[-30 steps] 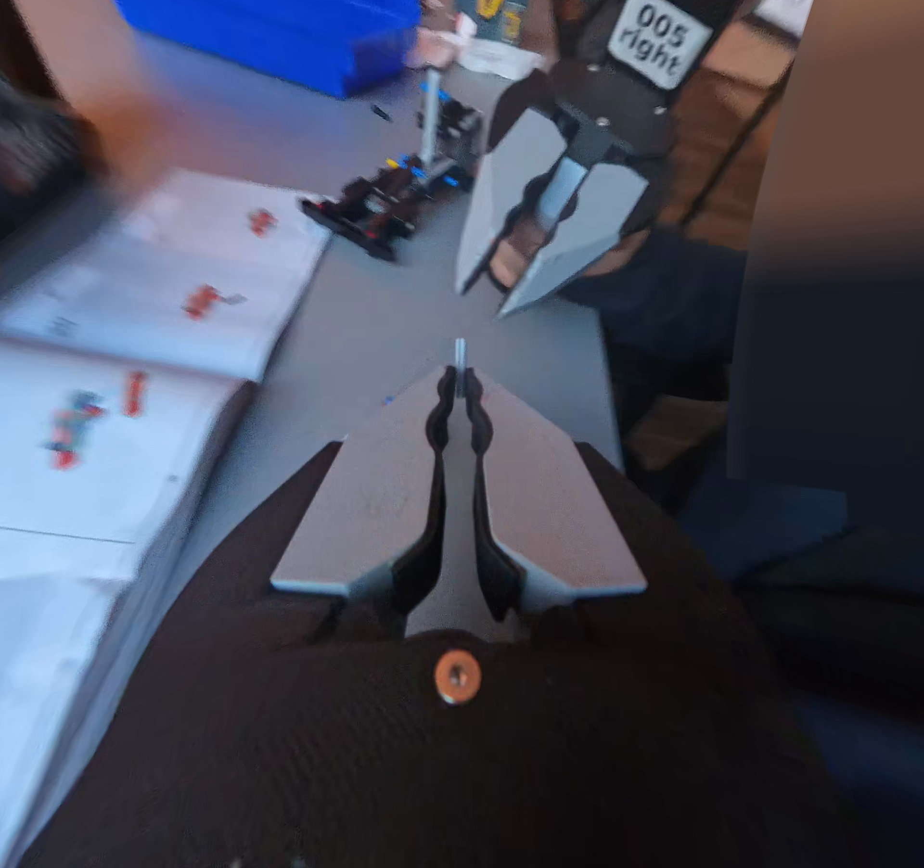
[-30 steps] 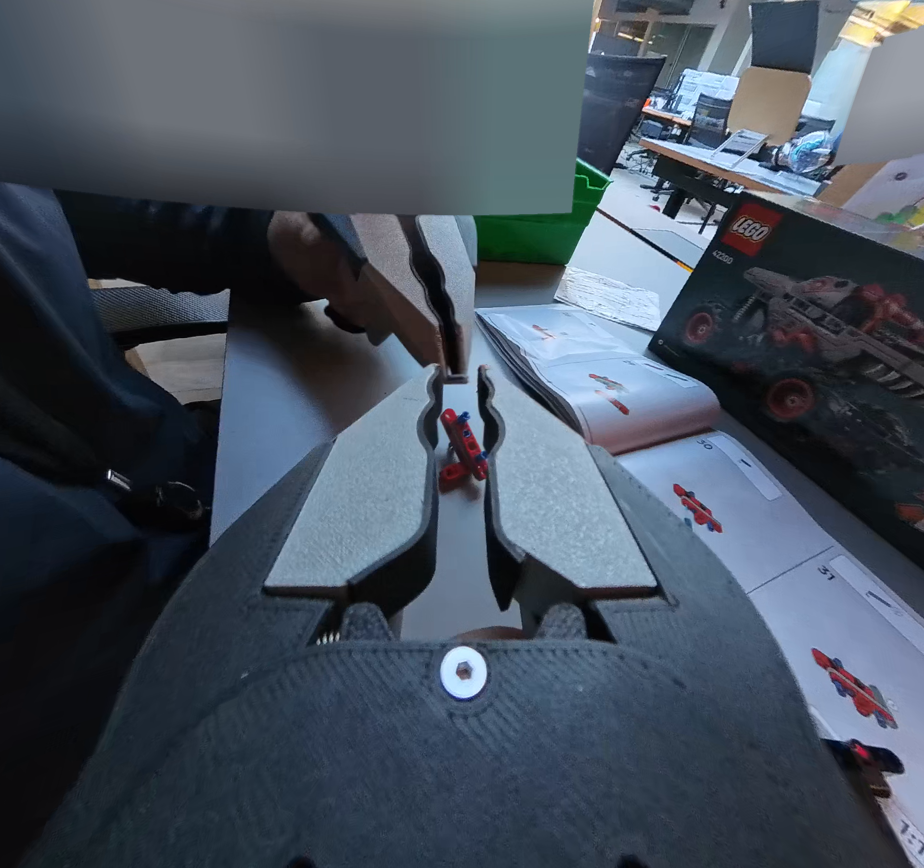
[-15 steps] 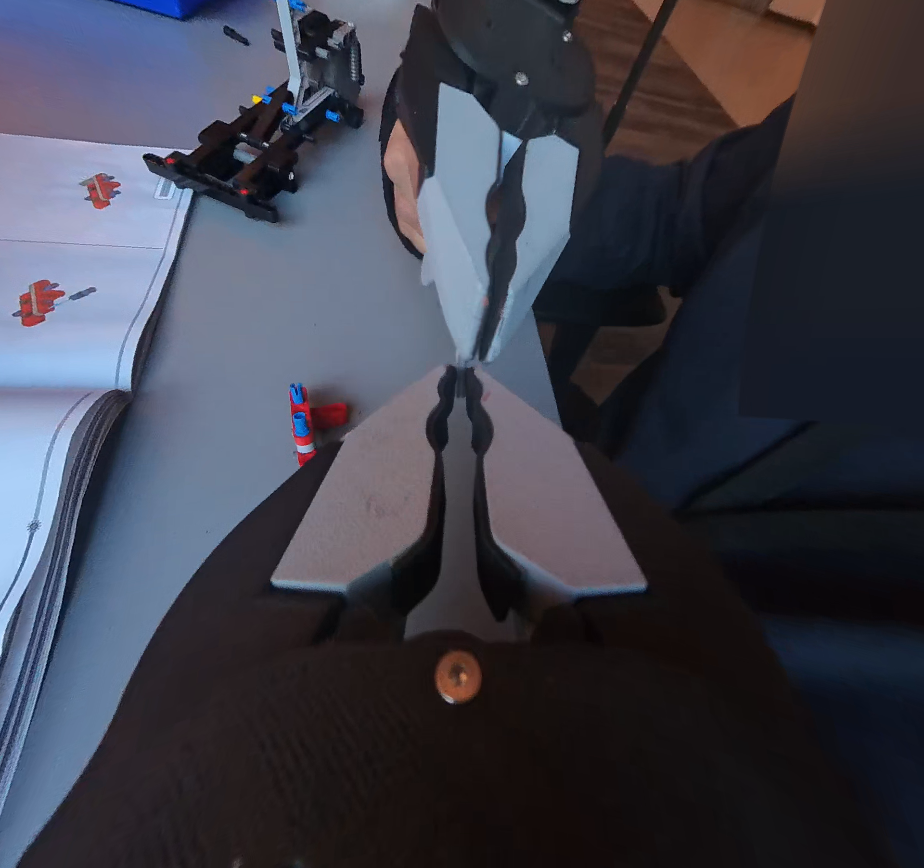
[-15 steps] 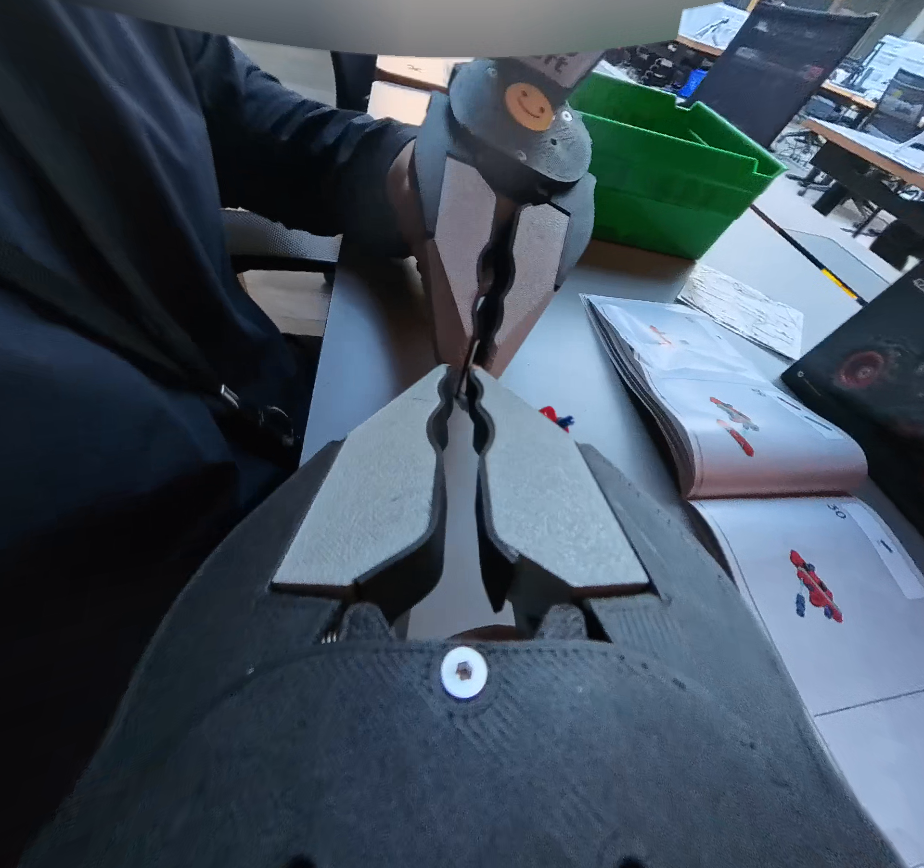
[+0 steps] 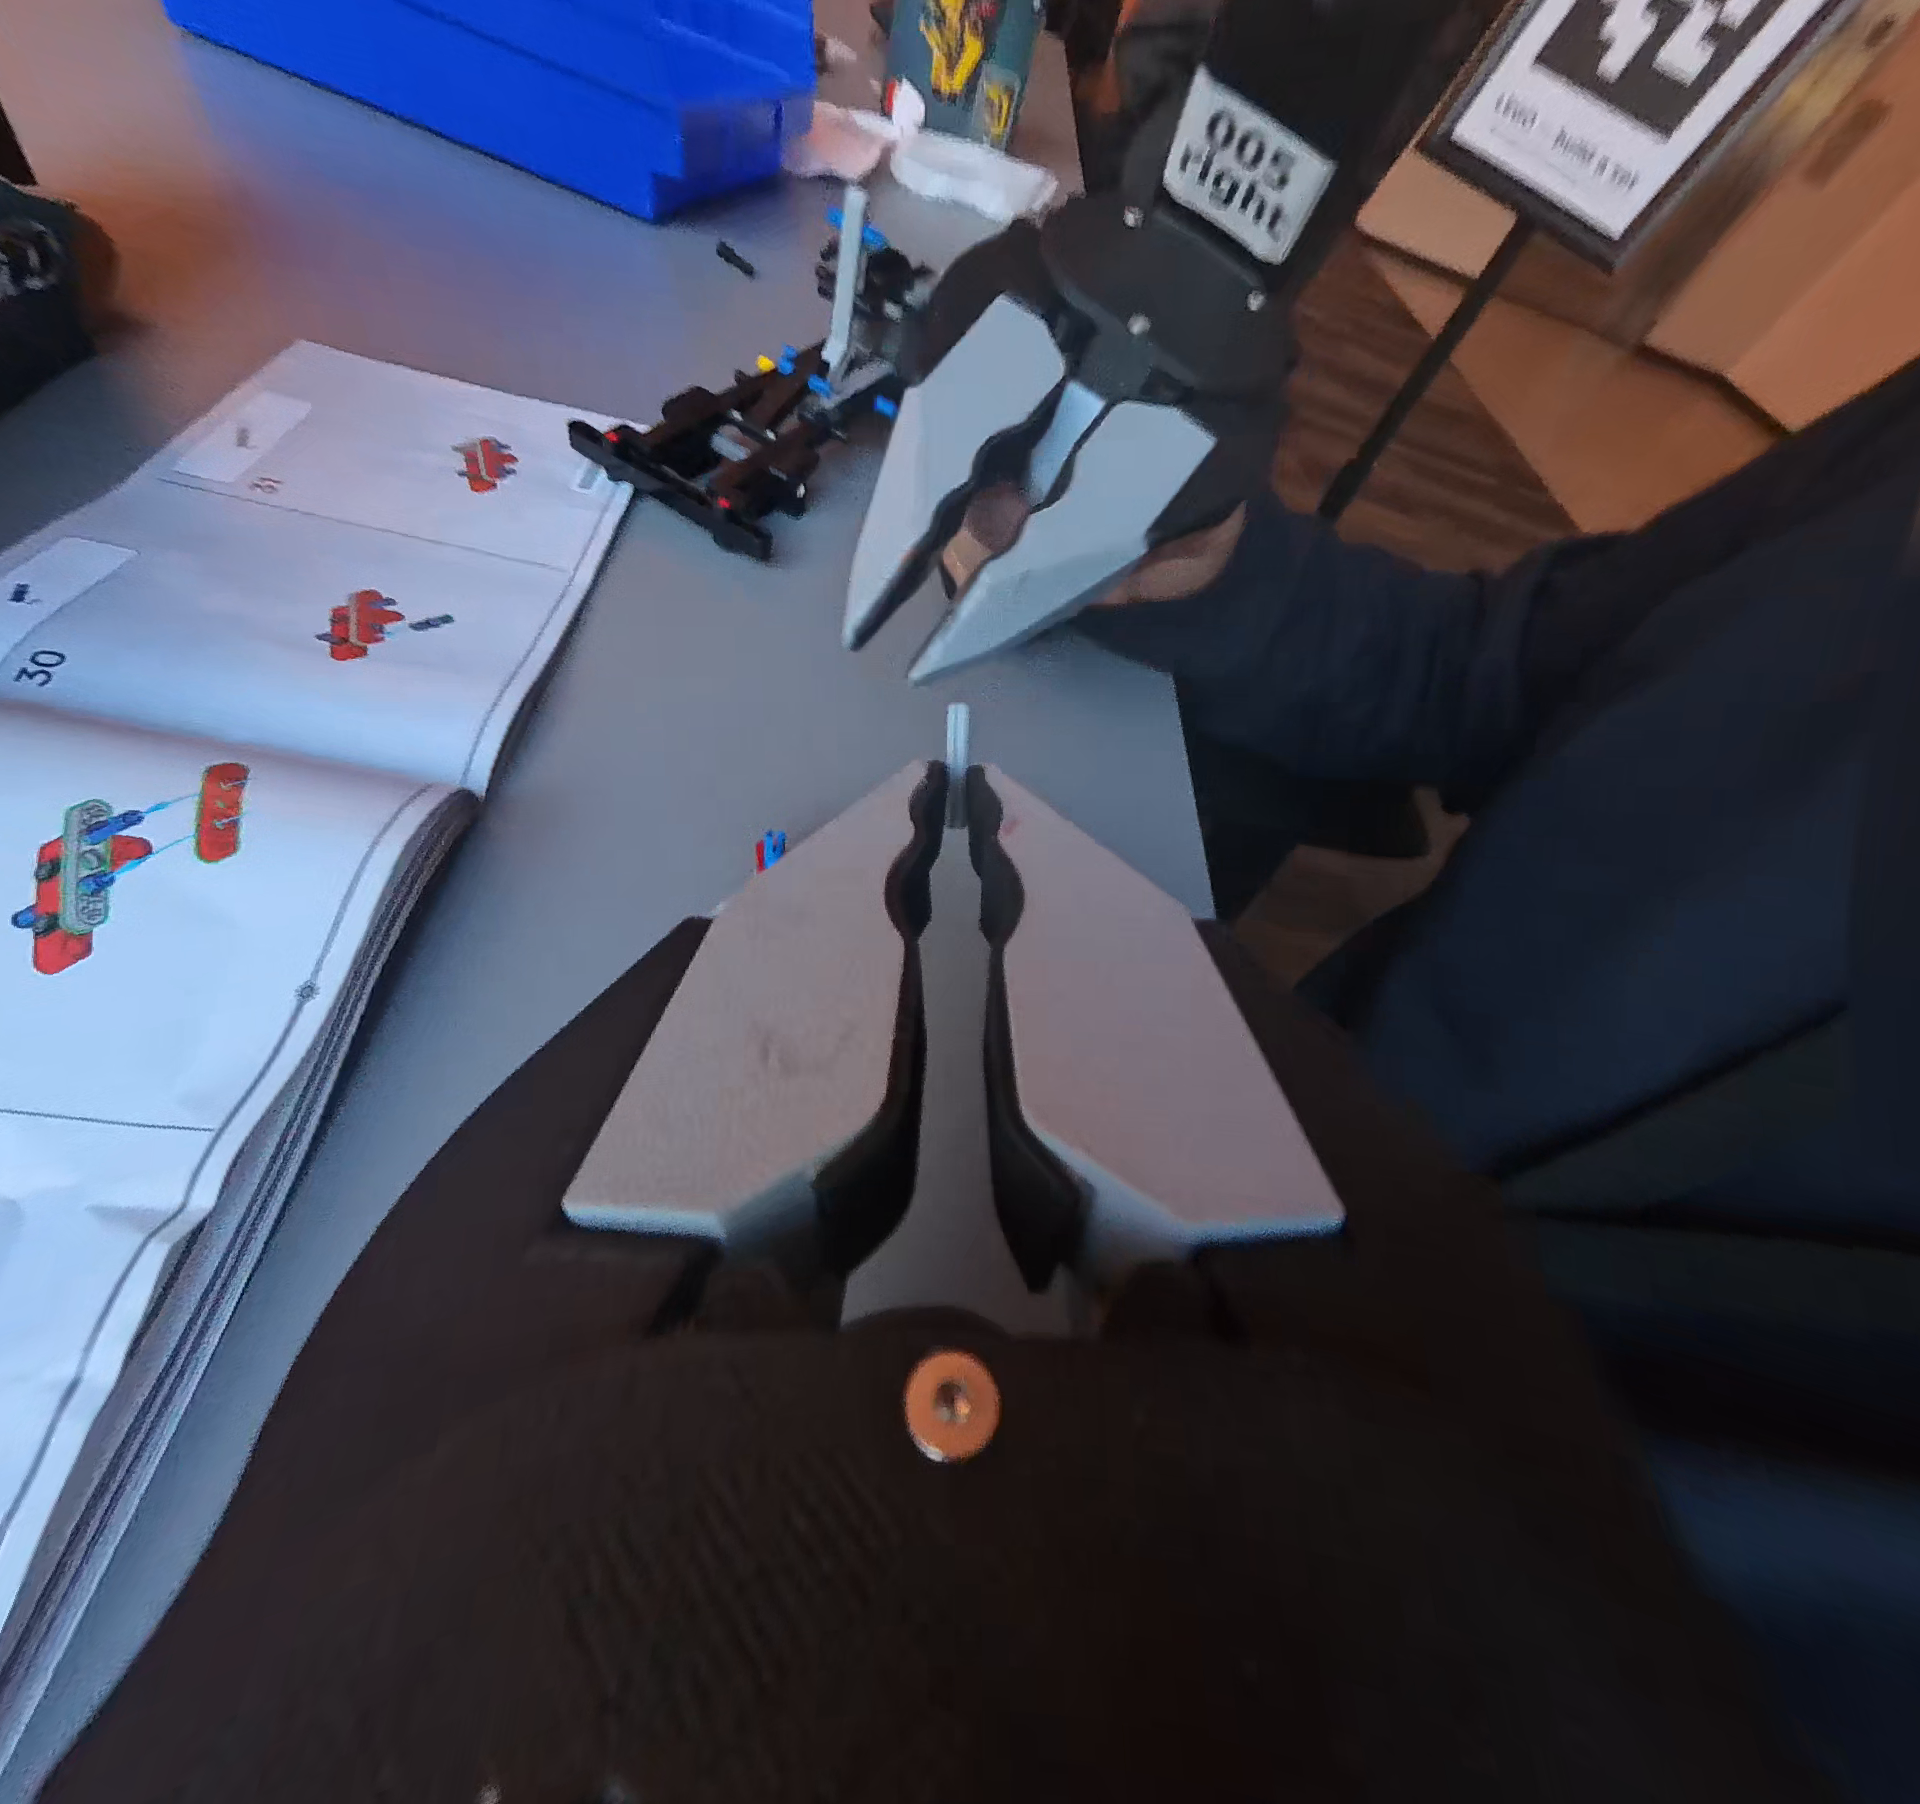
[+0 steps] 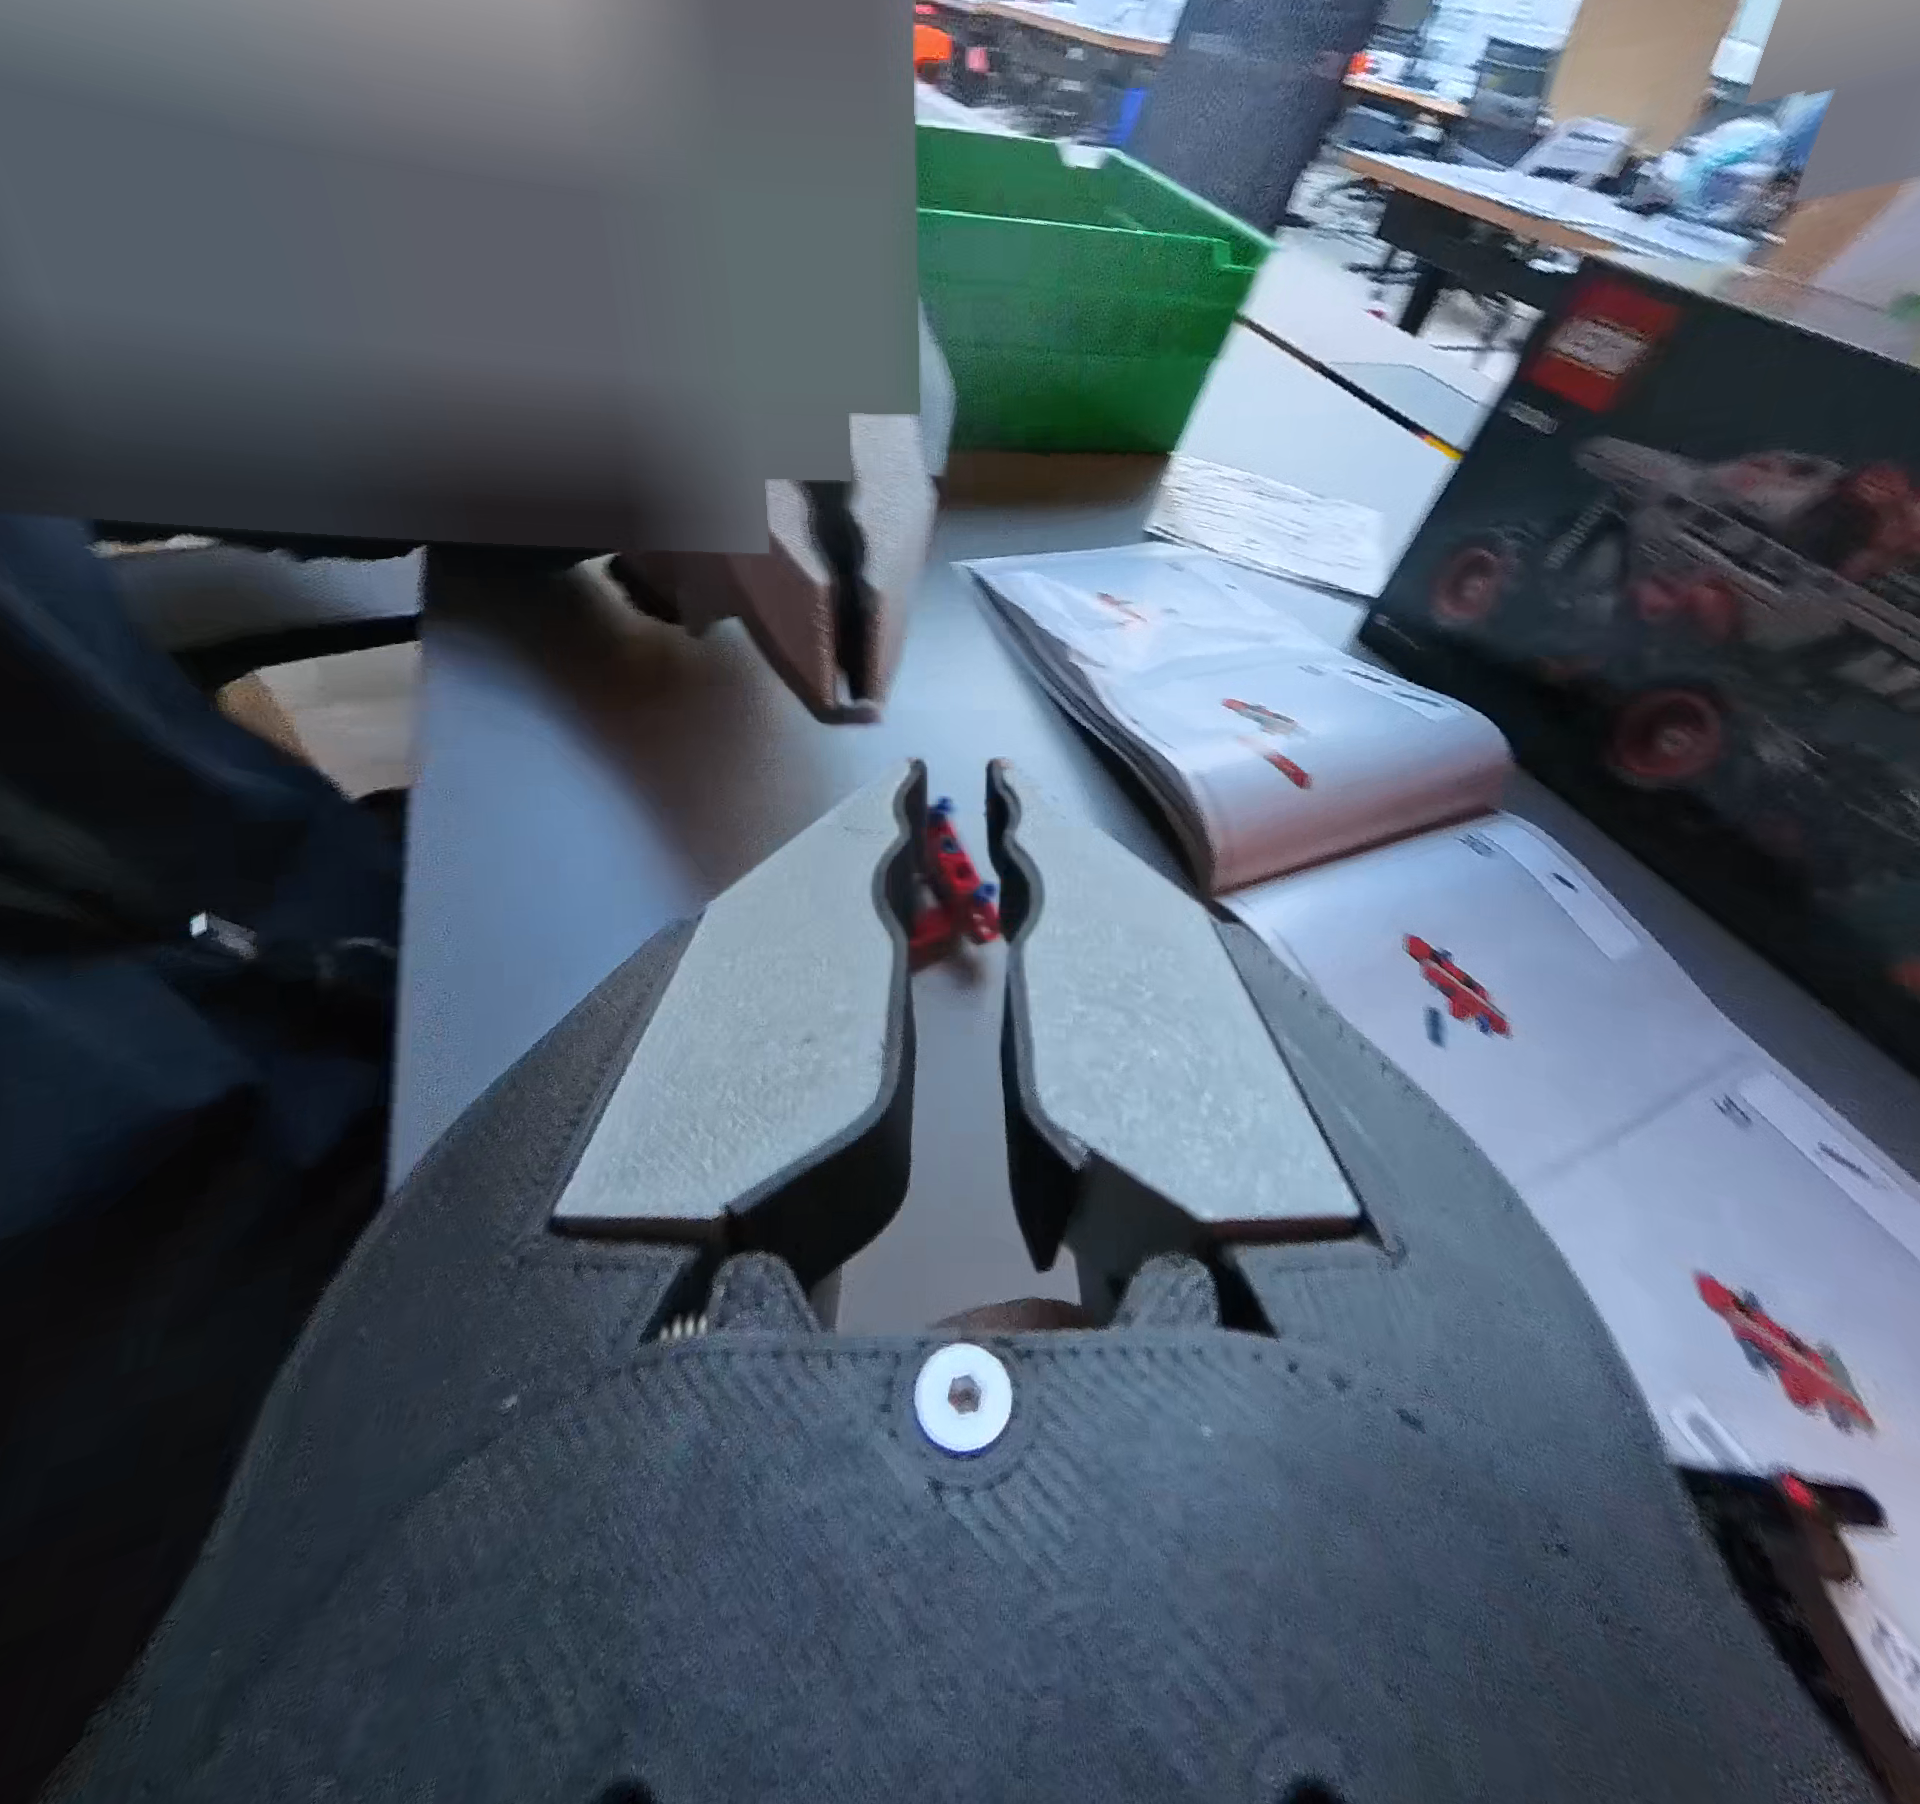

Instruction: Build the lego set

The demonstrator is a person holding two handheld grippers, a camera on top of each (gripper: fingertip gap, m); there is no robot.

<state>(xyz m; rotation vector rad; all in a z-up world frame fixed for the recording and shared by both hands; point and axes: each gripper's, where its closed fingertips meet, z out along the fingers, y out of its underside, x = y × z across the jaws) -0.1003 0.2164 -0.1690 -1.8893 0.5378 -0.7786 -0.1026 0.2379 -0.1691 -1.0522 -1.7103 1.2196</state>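
My left gripper (image 5: 951,780) is shut on a thin grey lego piece (image 5: 956,731) that sticks out past its tips, held above the grey table (image 5: 665,715). My right gripper (image 6: 954,780) is open and empty. A small red lego assembly with blue pins (image 6: 951,887) lies on the table below the gap between its fingers; it peeks out in the left wrist view (image 5: 769,850). The right gripper (image 5: 894,653) faces the left one, a short way beyond the grey piece. The left gripper also shows in the right wrist view (image 6: 847,632). A black lego chassis (image 5: 727,450) stands farther back.
An open instruction booklet (image 5: 260,715) lies left of the grippers; it also shows in the right wrist view (image 6: 1247,715). A blue bin (image 5: 499,40) stands at the back, a green bin (image 6: 1060,320) and the dark set box (image 6: 1714,632) on the other side. The table edge and the person's dark sleeve (image 5: 1455,632) are close. The grippers are tip to tip, or close to it.
Half a second ago the two grippers met tip to tip with the right one nearly shut. Now the right gripper has drawn back and opened; the left still holds the grey piece.
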